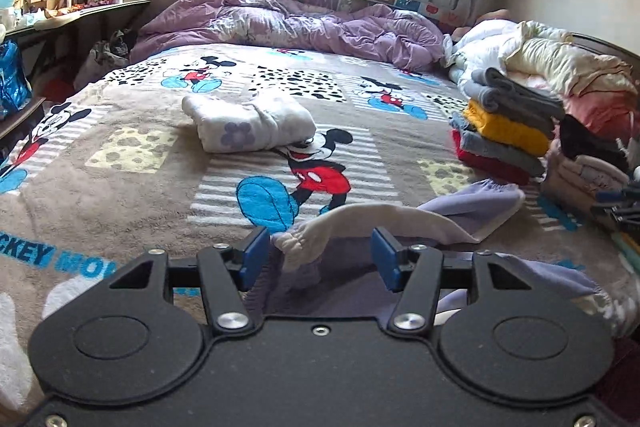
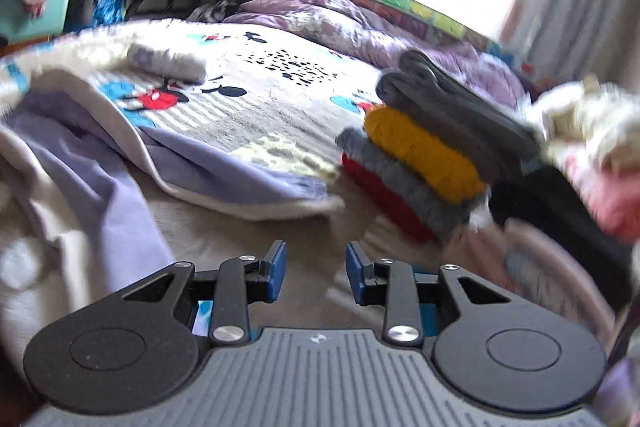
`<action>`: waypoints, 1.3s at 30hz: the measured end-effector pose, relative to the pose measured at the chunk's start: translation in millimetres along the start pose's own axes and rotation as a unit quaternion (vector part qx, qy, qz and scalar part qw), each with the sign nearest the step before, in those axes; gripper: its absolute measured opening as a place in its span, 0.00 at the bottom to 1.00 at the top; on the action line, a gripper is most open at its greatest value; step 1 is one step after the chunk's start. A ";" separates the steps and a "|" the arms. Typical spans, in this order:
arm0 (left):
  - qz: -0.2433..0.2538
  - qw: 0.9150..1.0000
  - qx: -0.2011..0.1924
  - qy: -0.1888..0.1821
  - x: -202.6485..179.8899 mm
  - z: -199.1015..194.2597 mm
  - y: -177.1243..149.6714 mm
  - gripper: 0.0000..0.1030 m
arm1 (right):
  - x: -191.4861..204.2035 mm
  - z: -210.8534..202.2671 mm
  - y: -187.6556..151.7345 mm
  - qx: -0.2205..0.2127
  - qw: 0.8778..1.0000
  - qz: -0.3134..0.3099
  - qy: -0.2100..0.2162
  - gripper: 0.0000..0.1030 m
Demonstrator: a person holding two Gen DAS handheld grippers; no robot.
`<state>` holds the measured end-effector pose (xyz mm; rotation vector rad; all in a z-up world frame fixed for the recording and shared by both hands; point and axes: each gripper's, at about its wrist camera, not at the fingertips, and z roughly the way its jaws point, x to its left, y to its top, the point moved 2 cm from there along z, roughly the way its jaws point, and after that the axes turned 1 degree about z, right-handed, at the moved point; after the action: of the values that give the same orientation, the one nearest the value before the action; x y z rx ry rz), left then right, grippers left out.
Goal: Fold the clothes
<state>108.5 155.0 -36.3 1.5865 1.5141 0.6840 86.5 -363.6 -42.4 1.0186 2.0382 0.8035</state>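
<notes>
A lavender garment with a cream lining (image 1: 472,211) lies loose on the Mickey Mouse blanket (image 1: 132,187) at the near side of the bed. My left gripper (image 1: 316,259) is open, and a bunched cream cuff of the garment lies between its blue pads, untouched. In the right wrist view the same garment (image 2: 100,163) spreads at the left. My right gripper (image 2: 316,271) is open and empty over bare blanket, to the right of the garment. A folded white garment with a purple flower (image 1: 248,125) lies mid-bed.
A stack of folded clothes, grey, yellow and red (image 1: 504,127), stands at the bed's right side, also in the right wrist view (image 2: 424,155). Unfolded pale and pink clothes (image 1: 560,67) pile behind it. A purple duvet (image 1: 288,19) lies at the head. A cluttered desk (image 1: 60,11) stands left.
</notes>
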 end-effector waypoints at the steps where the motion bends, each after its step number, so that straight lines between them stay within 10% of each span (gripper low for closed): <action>1: -0.004 1.000 -0.001 0.000 -0.7 3.8 -3.6 0.53 | 3.3 10.3 3.4 -0.002 1.000 -0.029 -0.006 0.33; 12: -0.002 1.000 0.019 0.024 -5.2 43.9 -35.6 0.53 | 43.0 118.1 -2.4 0.028 0.946 -0.320 -0.042 0.42; 21: 0.016 0.999 0.016 0.037 4.1 67.7 -35.2 0.53 | 60.9 156.0 -9.7 0.027 0.906 -0.422 -0.038 0.43; 24: 0.016 0.999 0.020 0.038 6.0 80.4 -34.9 0.53 | 67.1 160.9 -7.0 0.027 0.908 -0.417 -0.022 0.31; 28: -0.016 0.999 0.014 0.039 13.7 92.3 -30.6 0.08 | 60.4 162.7 8.6 0.040 0.938 -0.345 -0.003 0.06; 39: -0.122 0.991 -0.059 -0.023 49.2 66.0 -12.1 0.05 | 6.4 69.0 71.3 0.034 0.985 -0.171 0.016 0.06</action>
<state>163.5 190.0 -88.0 1.2944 1.5709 0.5835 167.9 -308.3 -27.8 0.6653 2.2001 0.5750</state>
